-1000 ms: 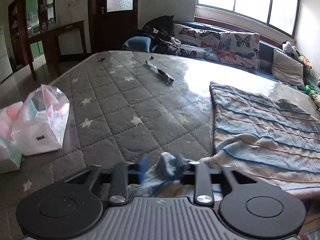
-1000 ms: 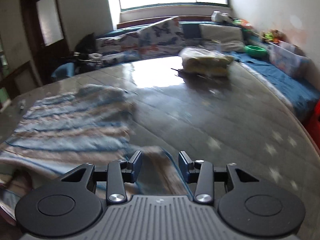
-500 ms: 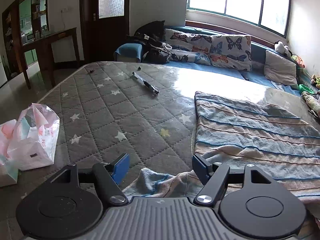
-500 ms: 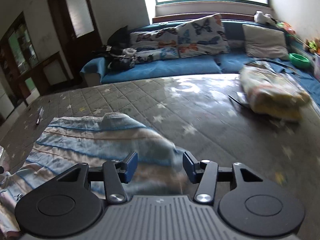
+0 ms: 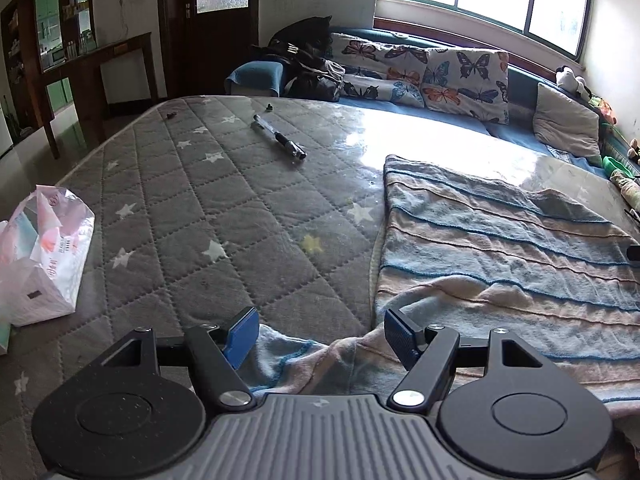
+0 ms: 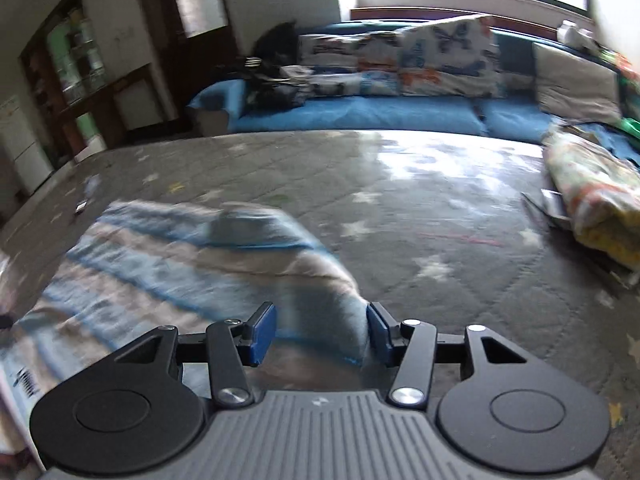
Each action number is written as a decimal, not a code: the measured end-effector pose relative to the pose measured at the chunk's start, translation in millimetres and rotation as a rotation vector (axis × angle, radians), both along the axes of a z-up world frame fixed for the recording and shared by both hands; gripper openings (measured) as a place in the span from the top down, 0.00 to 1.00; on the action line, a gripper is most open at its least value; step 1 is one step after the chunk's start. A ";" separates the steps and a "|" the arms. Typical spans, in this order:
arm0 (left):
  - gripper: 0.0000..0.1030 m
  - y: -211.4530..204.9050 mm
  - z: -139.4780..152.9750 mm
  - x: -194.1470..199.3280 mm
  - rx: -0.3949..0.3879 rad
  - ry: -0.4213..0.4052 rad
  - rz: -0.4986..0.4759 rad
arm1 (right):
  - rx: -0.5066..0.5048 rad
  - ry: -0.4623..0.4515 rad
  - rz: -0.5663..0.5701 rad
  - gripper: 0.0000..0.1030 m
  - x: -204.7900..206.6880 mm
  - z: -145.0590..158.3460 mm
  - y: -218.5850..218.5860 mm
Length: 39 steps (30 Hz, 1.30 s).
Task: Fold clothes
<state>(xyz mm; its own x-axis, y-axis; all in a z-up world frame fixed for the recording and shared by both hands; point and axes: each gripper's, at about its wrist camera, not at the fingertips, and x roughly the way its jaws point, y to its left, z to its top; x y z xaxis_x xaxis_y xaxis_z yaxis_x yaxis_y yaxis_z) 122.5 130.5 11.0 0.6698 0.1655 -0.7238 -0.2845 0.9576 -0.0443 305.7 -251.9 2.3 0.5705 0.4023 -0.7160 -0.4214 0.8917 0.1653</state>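
A blue, pink and grey striped garment (image 5: 500,248) lies spread on the grey quilted star-pattern mattress (image 5: 240,208). My left gripper (image 5: 320,336) is open, its jaws wide apart over the garment's near left corner, which lies loose between them. In the right wrist view the same garment (image 6: 168,264) lies at the left, blurred. My right gripper (image 6: 322,334) is open, with the garment's near right corner between its jaws but not clamped.
A pen (image 5: 280,142) lies on the mattress further back. A white and pink plastic bag (image 5: 44,256) sits at the left edge. A folded yellow-patterned bundle (image 6: 596,196) lies at the right. A blue sofa with butterfly cushions (image 5: 440,72) stands behind.
My left gripper has opened and let go of the garment's corner. My right gripper has opened wider and swung left towards the garment's right corner.
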 end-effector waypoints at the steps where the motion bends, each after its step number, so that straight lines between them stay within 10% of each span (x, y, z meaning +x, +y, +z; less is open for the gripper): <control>1: 0.30 -0.9 -0.4 0.4 -0.002 0.000 0.000 | -0.009 -0.016 0.013 0.50 -6.4 1.5 5.1; 14: 0.28 -12.3 0.2 3.2 -0.024 -0.006 -0.016 | -0.198 -0.260 0.311 0.51 -100.7 11.9 89.0; 28: 0.27 -12.6 -3.5 7.2 -0.023 0.010 -0.010 | -0.084 -0.117 -0.028 0.51 1.2 4.2 3.4; 34: 0.27 -16.5 -4.1 9.3 -0.024 0.014 -0.018 | -0.061 -0.096 -0.032 0.89 5.0 -9.1 -2.5; 39: 0.27 -21.8 -2.9 12.1 -0.024 0.010 -0.032 | -0.184 -0.253 0.049 0.92 -35.7 1.1 31.8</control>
